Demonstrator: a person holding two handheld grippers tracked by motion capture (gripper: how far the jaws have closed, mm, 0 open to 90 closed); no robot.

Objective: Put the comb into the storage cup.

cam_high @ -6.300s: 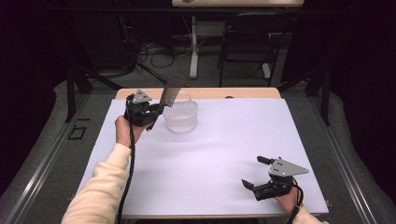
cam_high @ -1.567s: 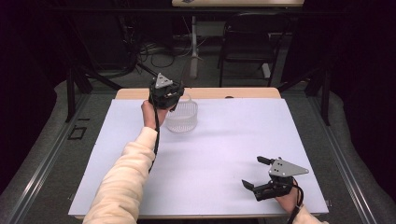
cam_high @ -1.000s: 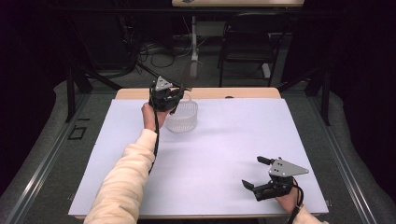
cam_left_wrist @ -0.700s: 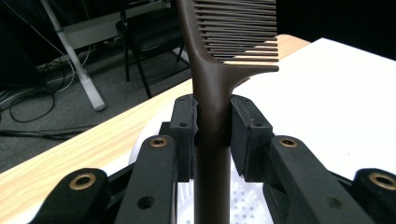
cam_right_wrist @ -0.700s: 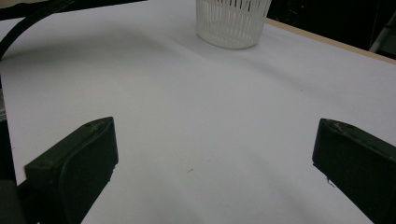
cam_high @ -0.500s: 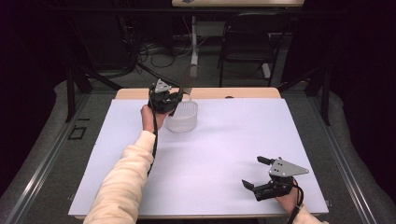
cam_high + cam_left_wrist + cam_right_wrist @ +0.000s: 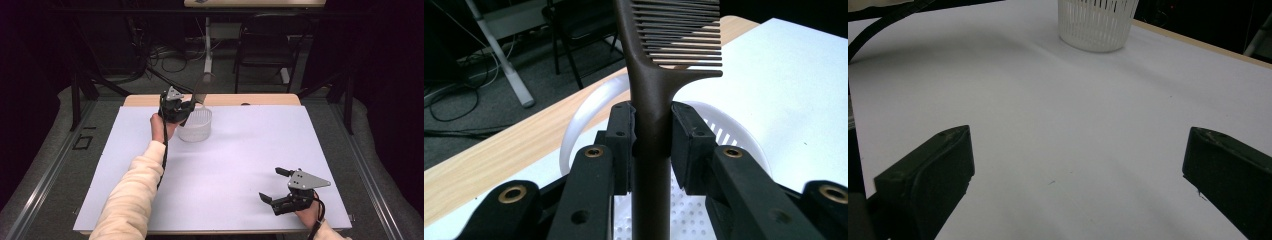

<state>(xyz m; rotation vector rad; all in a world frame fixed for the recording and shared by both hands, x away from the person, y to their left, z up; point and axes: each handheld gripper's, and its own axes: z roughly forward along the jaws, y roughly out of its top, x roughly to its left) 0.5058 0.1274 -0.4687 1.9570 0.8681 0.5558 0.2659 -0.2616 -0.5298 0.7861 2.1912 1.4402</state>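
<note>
My left gripper (image 7: 651,132) clamps both pads on the handle of a brown comb (image 7: 659,75), teeth upward, held just above the white basket (image 7: 196,125) at the table's (image 7: 240,150) far edge. My right gripper (image 7: 280,187), jaws wide and empty, rests near the front right corner, well apart from the basket.

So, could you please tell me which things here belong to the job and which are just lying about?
In the job: brown comb, clamped in the left tool; white basket under it.
Lying about: right tool, open on the table; chair behind.
</note>
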